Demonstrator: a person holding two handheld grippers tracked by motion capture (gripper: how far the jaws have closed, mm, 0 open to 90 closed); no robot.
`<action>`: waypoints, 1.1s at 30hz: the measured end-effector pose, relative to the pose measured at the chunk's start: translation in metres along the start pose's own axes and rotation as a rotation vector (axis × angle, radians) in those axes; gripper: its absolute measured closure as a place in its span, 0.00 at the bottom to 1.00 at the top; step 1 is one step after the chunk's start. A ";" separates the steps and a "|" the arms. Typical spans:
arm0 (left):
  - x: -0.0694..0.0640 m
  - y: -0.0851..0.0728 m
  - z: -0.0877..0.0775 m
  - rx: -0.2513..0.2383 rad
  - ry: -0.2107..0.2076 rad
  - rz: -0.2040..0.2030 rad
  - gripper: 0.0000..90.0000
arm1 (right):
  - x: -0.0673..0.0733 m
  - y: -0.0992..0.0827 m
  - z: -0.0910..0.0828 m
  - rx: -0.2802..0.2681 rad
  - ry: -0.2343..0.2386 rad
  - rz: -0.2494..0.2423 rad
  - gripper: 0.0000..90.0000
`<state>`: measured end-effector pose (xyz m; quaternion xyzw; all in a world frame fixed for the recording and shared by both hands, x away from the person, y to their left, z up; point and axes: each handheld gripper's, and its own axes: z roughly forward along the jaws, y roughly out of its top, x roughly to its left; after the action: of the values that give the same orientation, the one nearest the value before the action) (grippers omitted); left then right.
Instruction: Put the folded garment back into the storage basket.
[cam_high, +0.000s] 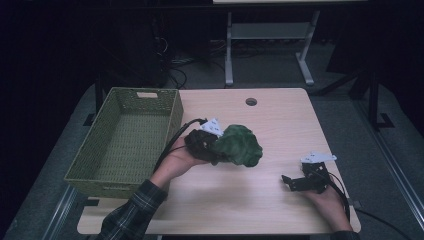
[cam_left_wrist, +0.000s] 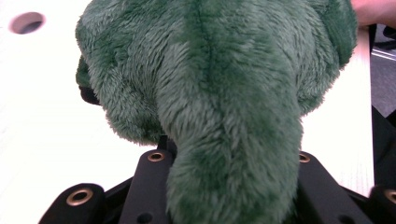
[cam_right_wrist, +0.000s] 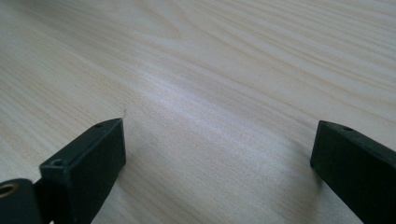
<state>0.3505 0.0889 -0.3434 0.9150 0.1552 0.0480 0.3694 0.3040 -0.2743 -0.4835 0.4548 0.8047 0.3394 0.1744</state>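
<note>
Left gripper (cam_high: 216, 150) clamps the green plush (cam_high: 241, 145) by 1 narrow limb, perhaps a tail; soft, light, best squeezed there.

1. Both grippers, the left gripper (cam_high: 214, 145) and right gripper (cam_high: 295, 182), are chunky black things with boxy, squared-off black jaws.
2. Each has a light grey three-cornered plate on top.
3. Brass-ringed screw holes dot the black jaw links in the left gripper view.
4. A black cable trails off each one.
5. The left forearm wears a dark plaid sleeve (cam_high: 131, 212).
</note>
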 end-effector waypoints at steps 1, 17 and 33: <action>0.000 0.000 0.000 0.000 0.000 0.000 0.74 | 0.000 0.000 0.000 0.000 0.000 0.000 0.03; 0.027 -0.029 -0.075 -0.028 0.139 -0.066 0.74 | 0.000 0.000 0.000 0.000 0.000 0.000 0.03; 0.044 -0.065 -0.125 -0.023 0.254 -0.137 0.74 | 0.001 0.000 0.000 0.000 -0.008 0.010 0.03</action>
<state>0.3502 0.2300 -0.2994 0.8844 0.2622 0.1399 0.3599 0.3037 -0.2728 -0.4836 0.4603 0.8016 0.3386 0.1760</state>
